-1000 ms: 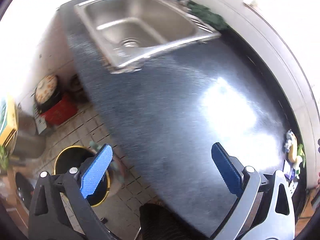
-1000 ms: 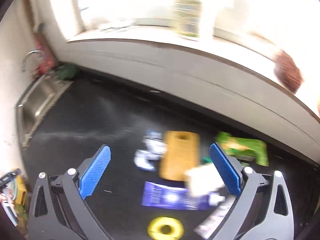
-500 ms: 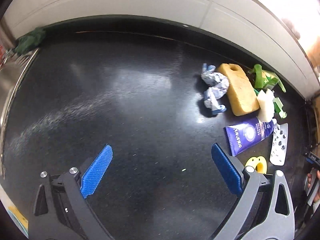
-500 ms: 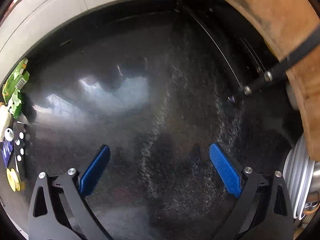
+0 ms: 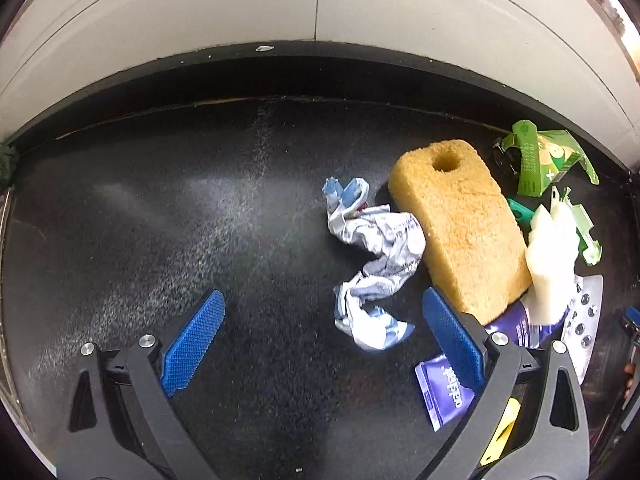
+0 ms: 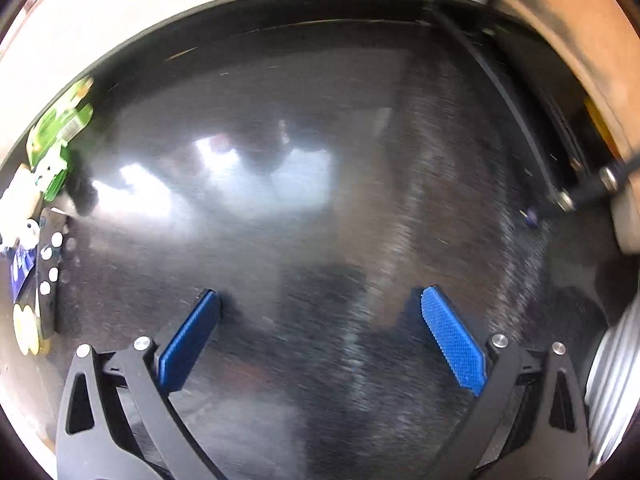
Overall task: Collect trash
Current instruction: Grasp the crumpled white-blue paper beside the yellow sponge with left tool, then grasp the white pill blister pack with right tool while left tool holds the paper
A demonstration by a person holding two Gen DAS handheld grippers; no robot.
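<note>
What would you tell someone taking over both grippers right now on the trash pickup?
Left gripper: jaws open, empty, aimed at the crumpled wrapper on the black counter.
Right gripper: jaws open, empty, over bare counter.
Trash pile: wrapper beside the yellow sponge; green packaging, purple packet and blister pack to the sponge's right.
Done: nothing gripped.
Left: grab each piece, probably the wrapper first. No bin in view.
</note>
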